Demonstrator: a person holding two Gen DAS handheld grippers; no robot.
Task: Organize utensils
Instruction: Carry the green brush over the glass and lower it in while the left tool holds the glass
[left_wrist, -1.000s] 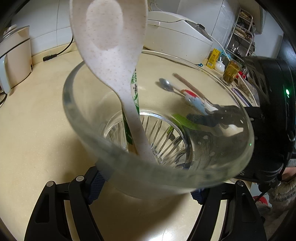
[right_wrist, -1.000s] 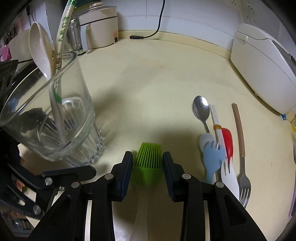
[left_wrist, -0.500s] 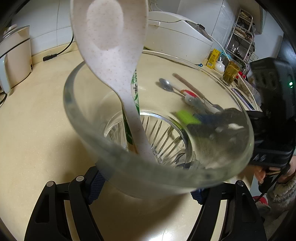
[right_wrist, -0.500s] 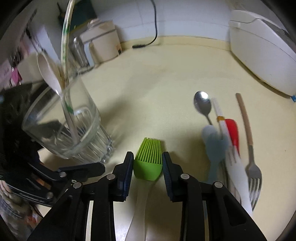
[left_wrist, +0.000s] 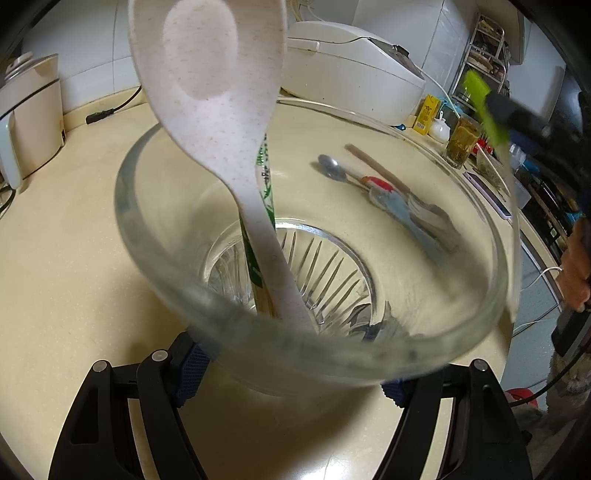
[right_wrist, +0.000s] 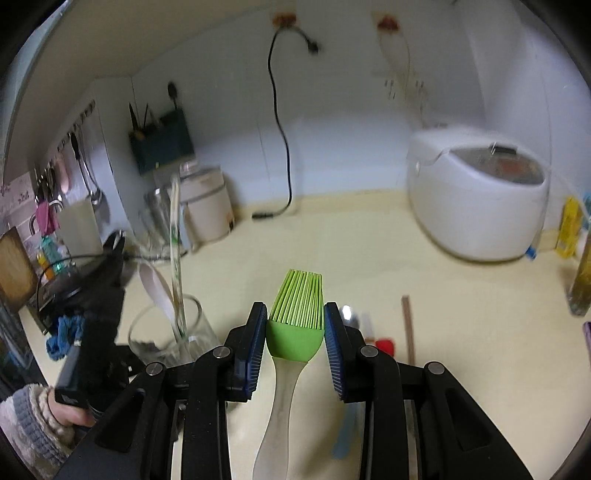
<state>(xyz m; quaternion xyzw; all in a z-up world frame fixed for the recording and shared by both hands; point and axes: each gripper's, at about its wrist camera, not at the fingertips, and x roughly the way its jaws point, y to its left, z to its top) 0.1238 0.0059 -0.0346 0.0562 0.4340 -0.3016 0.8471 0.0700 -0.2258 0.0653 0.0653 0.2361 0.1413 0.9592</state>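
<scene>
Cream countertop lit dimly; glass tumbler clamped by left gripper; silicone basting brush pinched in right gripper, jaws just closed further; handle to be lowered first, clear of rice paddle.

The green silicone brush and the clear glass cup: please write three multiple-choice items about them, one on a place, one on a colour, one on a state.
1. Where is the green silicone brush?
A. lying on the counter
B. between the pads of the right claw
C. standing in the cup

2. What colour is the large speckled spoon in the clear glass cup?
A. pale pinkish white
B. red
C. blue

3. How does the left claw stand?
A. open and empty
B. closed on a fork
C. closed on the cup

Key: 1 B, the brush head sits between the blue pads, raised off the beige counter; 2 A, the spoon bowl is pale with fine specks; 3 C, both blue pads press the cup's wall.
</scene>
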